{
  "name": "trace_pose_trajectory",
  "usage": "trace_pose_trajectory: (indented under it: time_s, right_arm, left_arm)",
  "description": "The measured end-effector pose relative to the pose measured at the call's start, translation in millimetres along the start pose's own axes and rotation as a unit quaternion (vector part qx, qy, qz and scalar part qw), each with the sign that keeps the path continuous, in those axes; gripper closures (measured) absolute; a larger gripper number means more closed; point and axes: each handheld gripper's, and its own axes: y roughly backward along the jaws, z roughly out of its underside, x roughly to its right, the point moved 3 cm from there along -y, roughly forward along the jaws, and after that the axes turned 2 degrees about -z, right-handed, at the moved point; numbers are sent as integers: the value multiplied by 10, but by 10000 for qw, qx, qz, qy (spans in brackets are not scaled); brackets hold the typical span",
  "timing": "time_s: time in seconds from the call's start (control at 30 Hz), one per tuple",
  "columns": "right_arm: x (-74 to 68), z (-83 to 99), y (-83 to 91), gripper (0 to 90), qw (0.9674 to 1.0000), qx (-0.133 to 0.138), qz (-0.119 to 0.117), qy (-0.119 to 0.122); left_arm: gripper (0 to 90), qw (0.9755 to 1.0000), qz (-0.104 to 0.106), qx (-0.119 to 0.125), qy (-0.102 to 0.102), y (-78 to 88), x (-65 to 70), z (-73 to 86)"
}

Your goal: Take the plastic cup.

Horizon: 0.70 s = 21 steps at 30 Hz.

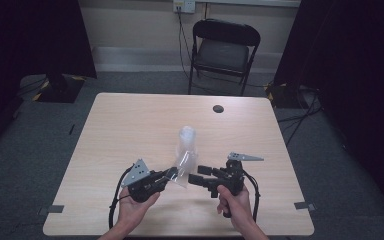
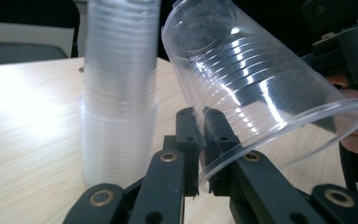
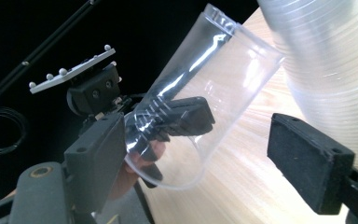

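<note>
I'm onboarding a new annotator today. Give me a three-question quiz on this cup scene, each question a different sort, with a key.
1. True or false: the left claw pinches the rim of the single clear cup.
2. The right claw is: A) shut on the cup, B) open, with the cup between its jaws, C) shut on the stack.
3. Fill in: the stack of cups stands on the ____.

Key:
1. True.
2. B.
3. Table.
</note>
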Motion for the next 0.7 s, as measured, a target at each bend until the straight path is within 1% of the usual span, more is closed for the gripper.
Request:
trace_pose_trajectory:
  time_s: [0.03,0.1,0.17,0.23,0.3,0.37,0.4,0.43,0.47,0.53,0.6,0.63,0.67,0.7]
  right_arm:
    - [5,-1,2,197,10000,0,22,32]
    - [16,1,5,205,9999,-15,88,83]
    - [31,4,8,210,9998,-28,160,151]
    - [45,5,16,222,9995,-48,231,218]
    - [55,5,28,242,9990,-71,294,343]
    - [56,8,52,249,9982,-68,360,471]
    - [57,10,68,249,9978,-88,388,531]
    - [55,10,87,249,9974,-91,422,583]
    - [56,9,107,250,9967,-87,465,658]
    - [63,12,145,254,9951,-97,576,794]
    - [73,23,180,262,9934,-147,672,922]
    - [75,31,191,272,9926,-166,700,975]
    - [77,41,203,273,9917,-202,728,1036]
    - [80,50,212,273,9910,-209,753,1085]
  left_arm:
    - [857,10000,19,-38,58,2,-12,2]
    - [857,9999,19,-126,85,3,-25,7]
    - [857,9997,71,-206,128,0,-27,11]
    - [858,9991,138,-350,171,-4,-18,14]
    - [859,9989,169,-397,180,-5,-7,11]
    - [859,9982,271,-450,274,2,-6,5]
    - [858,9978,296,-526,274,3,-10,1]
    - [858,9978,286,-553,229,9,-10,-3]
    - [858,9975,324,-580,233,10,-11,-6]
    - [858,9966,319,-738,202,13,-12,-14]
    - [859,9954,360,-856,228,19,-14,-15]
    - [859,9945,354,-965,218,18,-16,-13]
    - [859,9928,368,-1127,176,12,-12,-10]
    - [859,9914,371,-1249,97,11,-5,-7]
